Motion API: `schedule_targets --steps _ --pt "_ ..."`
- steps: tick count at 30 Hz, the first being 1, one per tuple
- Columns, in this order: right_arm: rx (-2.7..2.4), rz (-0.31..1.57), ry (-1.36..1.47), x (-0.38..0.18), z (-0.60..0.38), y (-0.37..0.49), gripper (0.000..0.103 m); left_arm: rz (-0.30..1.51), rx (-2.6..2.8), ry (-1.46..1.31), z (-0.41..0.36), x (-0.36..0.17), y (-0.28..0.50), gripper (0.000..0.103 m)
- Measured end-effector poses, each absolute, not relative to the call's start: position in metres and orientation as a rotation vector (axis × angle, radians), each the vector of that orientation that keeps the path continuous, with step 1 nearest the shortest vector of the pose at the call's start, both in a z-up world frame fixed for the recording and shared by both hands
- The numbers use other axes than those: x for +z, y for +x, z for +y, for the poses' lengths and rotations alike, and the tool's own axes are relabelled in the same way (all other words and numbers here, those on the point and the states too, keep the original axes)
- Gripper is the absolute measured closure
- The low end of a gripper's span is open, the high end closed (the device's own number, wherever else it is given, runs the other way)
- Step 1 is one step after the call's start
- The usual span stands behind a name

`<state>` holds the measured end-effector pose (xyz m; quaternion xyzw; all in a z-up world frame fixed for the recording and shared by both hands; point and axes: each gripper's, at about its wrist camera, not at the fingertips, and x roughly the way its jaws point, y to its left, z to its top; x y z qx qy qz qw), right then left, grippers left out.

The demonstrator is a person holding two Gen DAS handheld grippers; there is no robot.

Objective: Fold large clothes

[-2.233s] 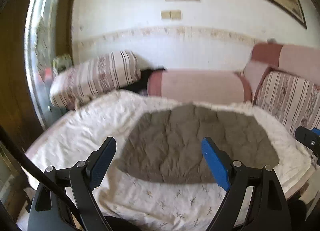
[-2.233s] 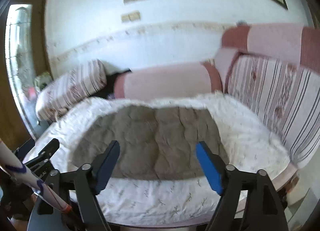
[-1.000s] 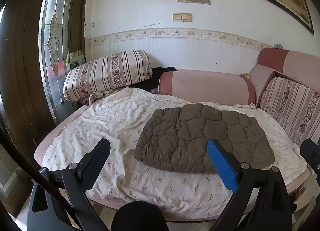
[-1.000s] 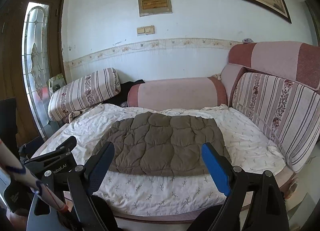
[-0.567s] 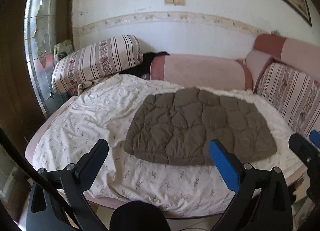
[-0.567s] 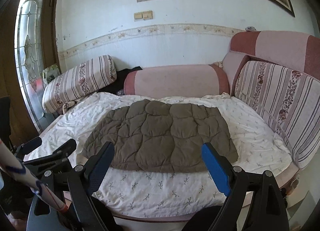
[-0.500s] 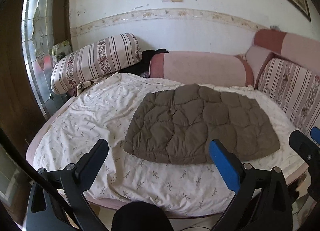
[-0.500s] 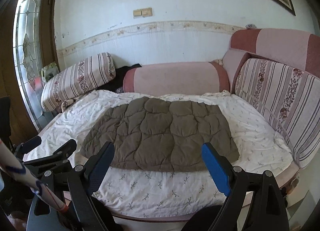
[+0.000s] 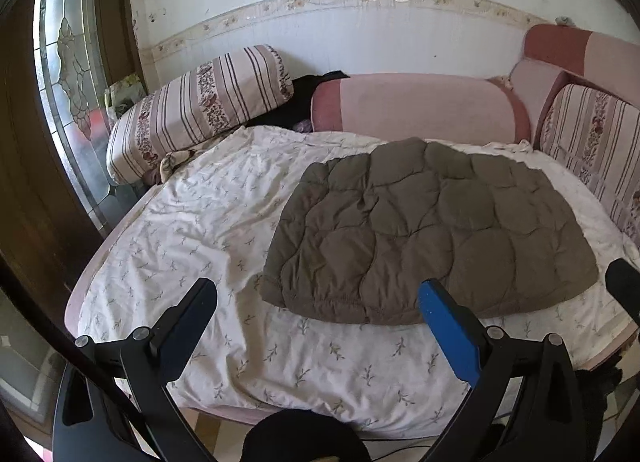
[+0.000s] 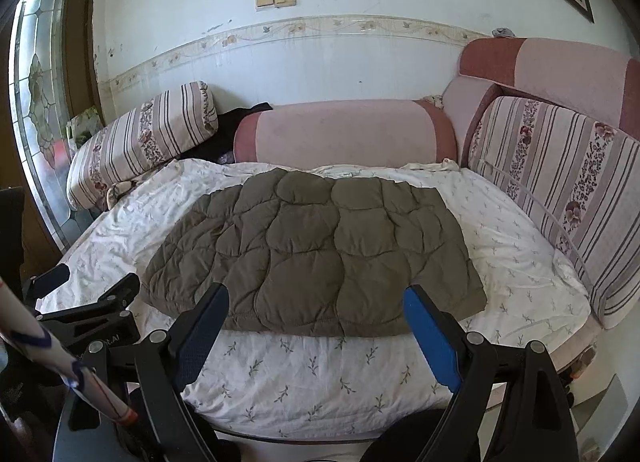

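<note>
A brown quilted garment [image 9: 432,230] [image 10: 316,254] lies folded flat on the white flowered sheet [image 9: 208,222] [image 10: 516,262] of a daybed. My left gripper [image 9: 316,298] hovers open just before the garment's near left corner, nothing between its fingers. My right gripper [image 10: 316,302] is open too, hanging over the near hem of the garment without touching it. The left gripper [image 10: 96,290] also shows at the left of the right wrist view, and a tip of the right gripper [image 9: 624,286] at the right edge of the left wrist view.
A striped bolster [image 9: 200,106] and a pink bolster [image 10: 344,134] lie along the back wall, with dark cloth [image 9: 304,102] between them. Striped back cushions [image 10: 560,190] bound the right side. A stained-glass door panel [image 9: 68,74] stands at the left. The bed's front edge [image 9: 240,414] is close below.
Both grippers have moved forward and down toward the bed, so the garment looms larger and nearer. The garment has not moved and both grippers stay open.
</note>
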<state>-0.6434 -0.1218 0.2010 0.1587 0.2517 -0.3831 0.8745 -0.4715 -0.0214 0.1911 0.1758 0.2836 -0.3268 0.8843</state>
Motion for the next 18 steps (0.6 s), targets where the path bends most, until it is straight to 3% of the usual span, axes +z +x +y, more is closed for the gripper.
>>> schedule_targets --steps 18 --pt "-0.806 0.562 0.313 0.196 -0.113 -0.632 0.011 0.597 -0.682 0.362 -0.016 0.186 -0.466 0.002"
